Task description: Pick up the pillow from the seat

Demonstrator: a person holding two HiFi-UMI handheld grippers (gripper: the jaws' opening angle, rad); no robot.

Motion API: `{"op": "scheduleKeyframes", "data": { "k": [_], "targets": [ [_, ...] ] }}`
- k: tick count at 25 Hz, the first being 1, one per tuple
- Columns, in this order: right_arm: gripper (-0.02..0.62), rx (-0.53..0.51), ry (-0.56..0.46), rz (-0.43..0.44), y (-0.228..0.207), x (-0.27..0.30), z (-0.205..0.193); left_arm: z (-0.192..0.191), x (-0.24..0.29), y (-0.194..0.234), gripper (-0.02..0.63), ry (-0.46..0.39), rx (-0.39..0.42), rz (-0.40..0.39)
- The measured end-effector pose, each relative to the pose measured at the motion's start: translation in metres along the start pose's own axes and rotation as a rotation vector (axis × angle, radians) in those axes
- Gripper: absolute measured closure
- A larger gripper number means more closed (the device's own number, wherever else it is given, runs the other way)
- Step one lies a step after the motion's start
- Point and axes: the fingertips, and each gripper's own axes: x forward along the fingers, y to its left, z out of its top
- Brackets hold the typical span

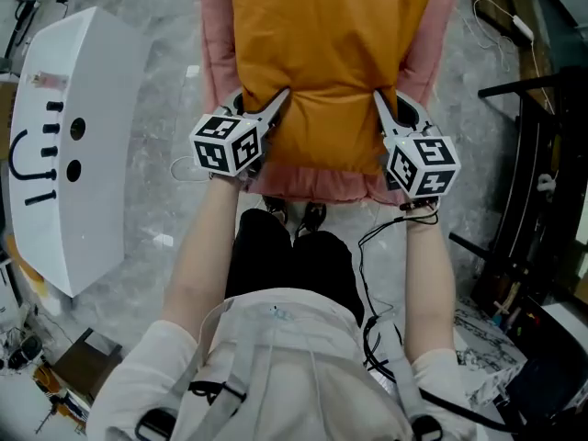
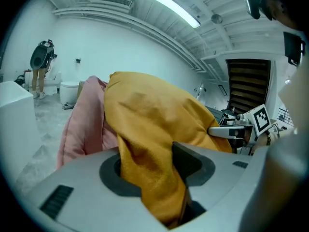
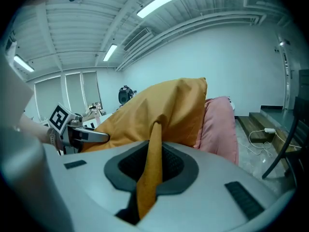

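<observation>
OK, the pillow [image 1: 331, 58] is seen lying on the pink seat [image 1: 317, 186], with its near edge toward the person. Both near corners are taken. A thick fold of the orange cloth is clamped in the left claw [image 1: 278, 107]. A thin pinch of it is held in the right claw [image 1: 379, 106], with the jaws nearly together on the cloth. No gap between pads and cloth is seen in either gripper view.

The grasp is judged done on both sides. The lift is judged not done, or barely begun: the pillow's far part appears laid against the seat, and no clear space under it can be made out. Left to do: the pillow is to be raised clear of the seat with both grips kept. The right pinch is thin, so slip is judged likelier there.

Further out, grey floor [image 1: 165, 154] is seen, and a white unit [image 1: 64, 145] stands well off to the left.
</observation>
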Motion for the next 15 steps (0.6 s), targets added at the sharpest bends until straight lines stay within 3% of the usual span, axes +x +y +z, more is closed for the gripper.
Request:
{"op": "scheduleKeyframes", "data": {
  "k": [15],
  "targets": [
    [0.543, -0.085, -0.159, -0.02, 0.012, -0.01, 0.128, 0.131, -0.027, -0.007, 0.407, -0.16, 0.116, 0.01]
  ]
}}
